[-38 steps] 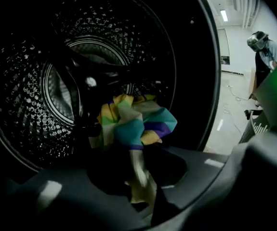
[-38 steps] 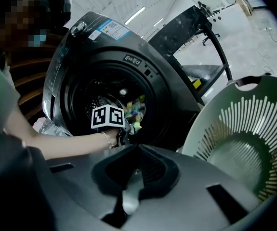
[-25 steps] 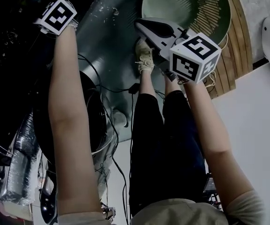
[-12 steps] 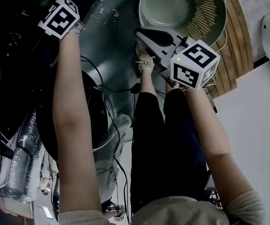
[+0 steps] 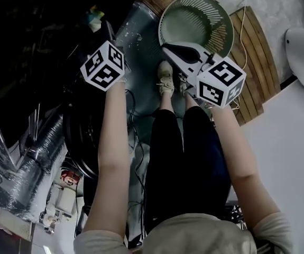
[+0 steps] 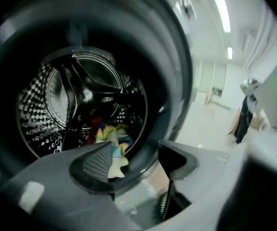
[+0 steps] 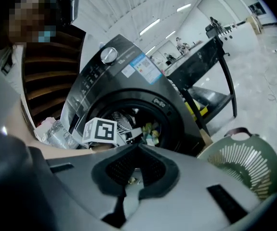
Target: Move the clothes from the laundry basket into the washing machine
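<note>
The washing machine (image 7: 128, 100) stands open, with colourful clothes (image 6: 110, 134) lying at the bottom of its drum. My left gripper (image 6: 133, 162) hangs just outside the door ring. Its jaws have just been opening and stand apart with nothing between them. In the head view only its marker cube (image 5: 103, 65) shows, against the dark machine. My right gripper (image 7: 137, 170) is shut and empty, held over the near rim of the green laundry basket (image 5: 194, 23). No clothes show in the basket (image 7: 246, 165).
The basket sits on a slatted wooden pallet (image 5: 257, 52). The person's legs and shoes (image 5: 165, 78) are between the two grippers. Cables (image 5: 136, 157) trail over the floor, and a silvery wrapped bundle (image 5: 25, 168) lies at the left. A black table frame (image 7: 210, 71) stands right of the washer.
The left arm has drawn back out of the dark washer opening, toward the middle of the head view. The right gripper has lifted a little, and the whole basket now shows.
</note>
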